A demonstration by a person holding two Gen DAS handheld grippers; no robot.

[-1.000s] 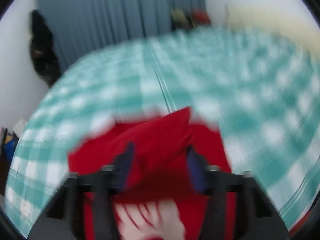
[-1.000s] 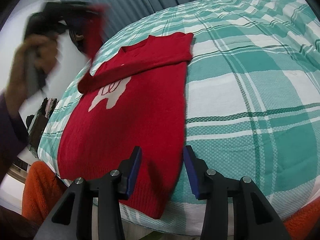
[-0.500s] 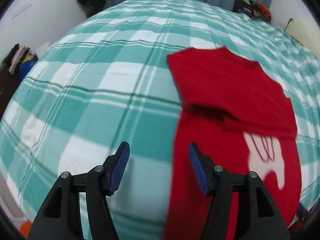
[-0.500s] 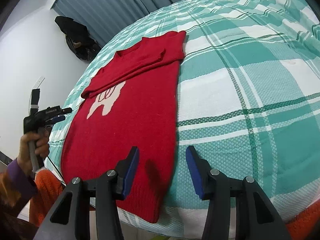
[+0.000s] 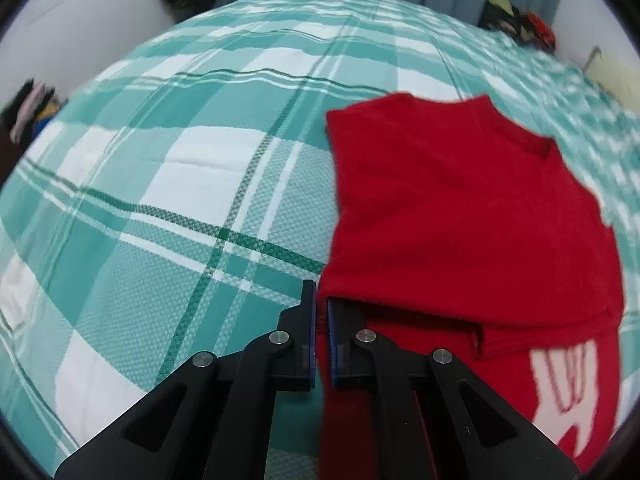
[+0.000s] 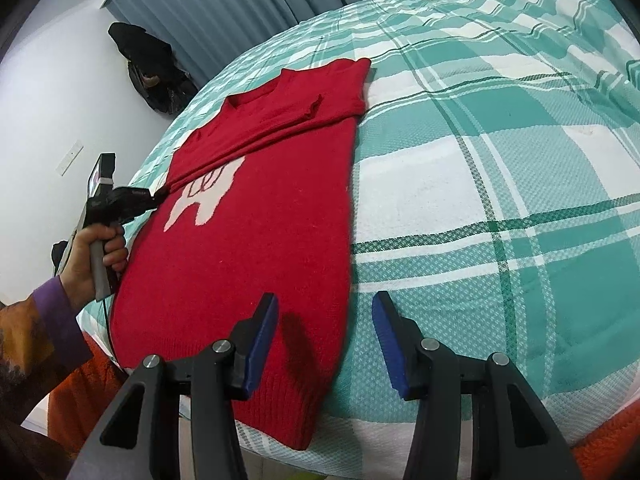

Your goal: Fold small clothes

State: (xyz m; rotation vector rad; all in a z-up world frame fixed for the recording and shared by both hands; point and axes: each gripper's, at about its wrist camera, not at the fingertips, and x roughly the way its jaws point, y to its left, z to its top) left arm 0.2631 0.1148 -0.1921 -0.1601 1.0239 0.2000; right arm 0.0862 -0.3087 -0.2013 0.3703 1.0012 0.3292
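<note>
A red sweater (image 6: pixel 264 216) with a white motif (image 6: pixel 204 196) lies flat on the green-and-white checked bed cover (image 6: pixel 500 184), its sleeves folded across the chest. My left gripper (image 5: pixel 319 304) is shut on the sweater's left side edge (image 5: pixel 440 208), just below the folded sleeve; it also shows in the right wrist view (image 6: pixel 158 196), held by a hand at the sweater's left edge. My right gripper (image 6: pixel 324 312) is open and empty above the sweater's hem, its jaws straddling the right side edge near the bed's front.
Blue-grey curtains (image 6: pixel 240 4) hang behind the bed. Dark clothes (image 6: pixel 148 64) hang on the white wall at left. An orange blanket (image 6: pixel 600 432) runs along the bed's front edge. Coloured items (image 5: pixel 516 20) lie at the bed's far corner.
My left gripper has swung down from above to the sweater's left edge and shut on it. My right gripper has stayed open over the hem, hardly moving.
</note>
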